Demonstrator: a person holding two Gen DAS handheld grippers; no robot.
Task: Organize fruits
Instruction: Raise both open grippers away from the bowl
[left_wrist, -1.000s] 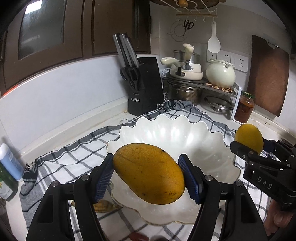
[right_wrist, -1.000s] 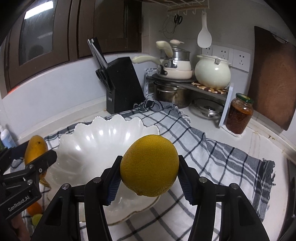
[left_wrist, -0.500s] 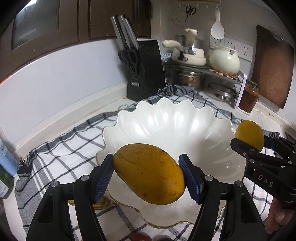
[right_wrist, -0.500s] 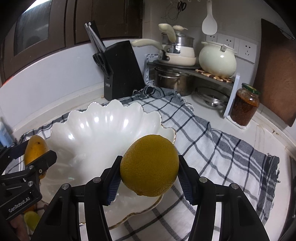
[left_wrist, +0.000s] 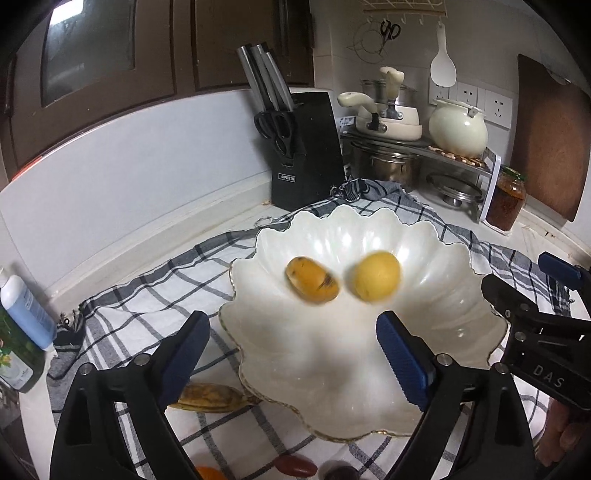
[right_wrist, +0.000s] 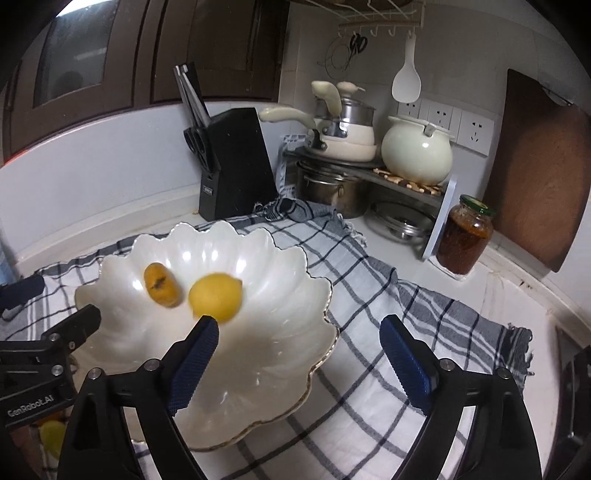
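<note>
Now the left gripper (left_wrist: 291, 343) gapes wide, holding nothing; the right gripper (right_wrist: 299, 350) likewise; mango (left_wrist: 312, 280) and lemon (left_wrist: 376, 282) sit inside the bowl (left_wrist: 424, 236).

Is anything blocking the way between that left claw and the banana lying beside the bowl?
Nothing visible does. The banana lies on the checked cloth just outside the bowl rim, right below the open left gripper, partly hidden by its own finger.

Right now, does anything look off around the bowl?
Slightly. The mango and lemon look blurred inside the bowl, so probably not settled. A banana lies on the cloth, partly under the rim.
</note>
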